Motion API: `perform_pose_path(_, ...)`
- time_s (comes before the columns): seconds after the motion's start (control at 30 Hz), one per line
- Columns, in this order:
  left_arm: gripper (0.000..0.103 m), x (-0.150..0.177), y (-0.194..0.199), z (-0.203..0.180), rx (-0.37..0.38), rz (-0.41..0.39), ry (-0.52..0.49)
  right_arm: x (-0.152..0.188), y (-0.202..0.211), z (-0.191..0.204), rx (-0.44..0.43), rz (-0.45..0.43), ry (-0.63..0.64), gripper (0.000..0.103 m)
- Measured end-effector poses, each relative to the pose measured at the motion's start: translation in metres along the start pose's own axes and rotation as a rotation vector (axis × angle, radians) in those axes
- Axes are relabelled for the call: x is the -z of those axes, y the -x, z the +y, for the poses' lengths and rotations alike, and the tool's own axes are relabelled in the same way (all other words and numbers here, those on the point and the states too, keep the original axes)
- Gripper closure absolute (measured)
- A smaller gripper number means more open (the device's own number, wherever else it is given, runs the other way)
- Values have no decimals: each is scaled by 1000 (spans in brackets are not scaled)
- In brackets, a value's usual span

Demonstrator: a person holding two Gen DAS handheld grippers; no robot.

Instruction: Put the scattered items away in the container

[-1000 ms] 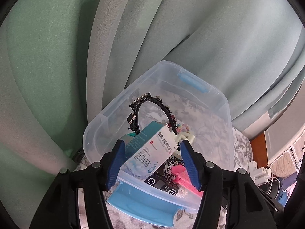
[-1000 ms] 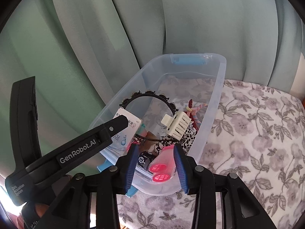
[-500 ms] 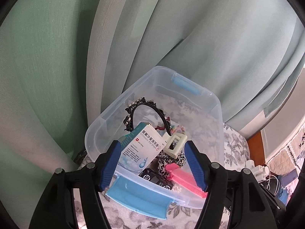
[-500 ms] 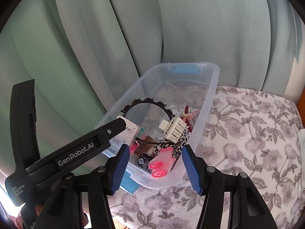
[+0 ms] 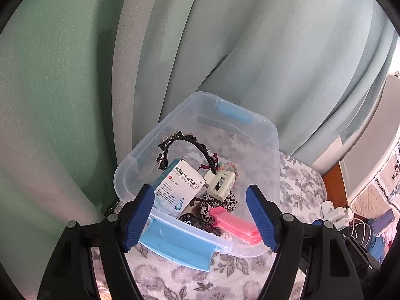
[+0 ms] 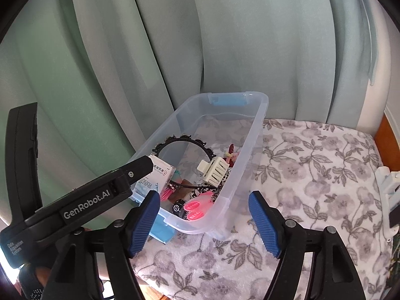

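Both my hand-held grippers, left [image 5: 200, 218] and right [image 6: 203, 221], are opening and grasp nothing. The clear plastic container [image 5: 271, 155] sits at twelve o'clock on the floral bed cover [image 6: 312, 165]. Inside: a glossy ear-drops box [image 5: 178, 187], ridged pink comb [image 5: 235, 225], cream claw clip [image 5: 221, 183], black beaded headband [image 5: 185, 141]. The box leans and may slide. A blue lid [image 5: 178, 246] lies at six o'clock.

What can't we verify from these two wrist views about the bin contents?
- Floor of the clear bin, near end: both views, covered by the piled items.
- Black round item: right wrist view, its printed mark too small to read; half hidden by the pink comb in the left view.
- Medicine box: right wrist view, largely behind the left gripper's finger.
- Bed area below the frame: cut off by both grippers' bodies.
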State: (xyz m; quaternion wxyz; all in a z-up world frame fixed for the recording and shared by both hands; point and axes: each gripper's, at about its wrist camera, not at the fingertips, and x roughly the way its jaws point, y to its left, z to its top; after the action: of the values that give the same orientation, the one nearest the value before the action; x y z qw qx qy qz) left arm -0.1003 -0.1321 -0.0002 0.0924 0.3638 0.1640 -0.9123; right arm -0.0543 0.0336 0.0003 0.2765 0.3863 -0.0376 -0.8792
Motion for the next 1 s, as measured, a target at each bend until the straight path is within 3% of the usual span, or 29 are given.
perform_pose_path(0.4,15,9,19,-24,-8,-14,-92,8,21,-24,104,7,-66,14)
perform_pose_path(0.67,4,14,34,-35,-14,-42,-111,14,39,-40,133,-12,-108,2)
perform_pose_path(1.0,4,23,47,-48,-45,-55,-155,22,58,-49,162,-43,-130,0)
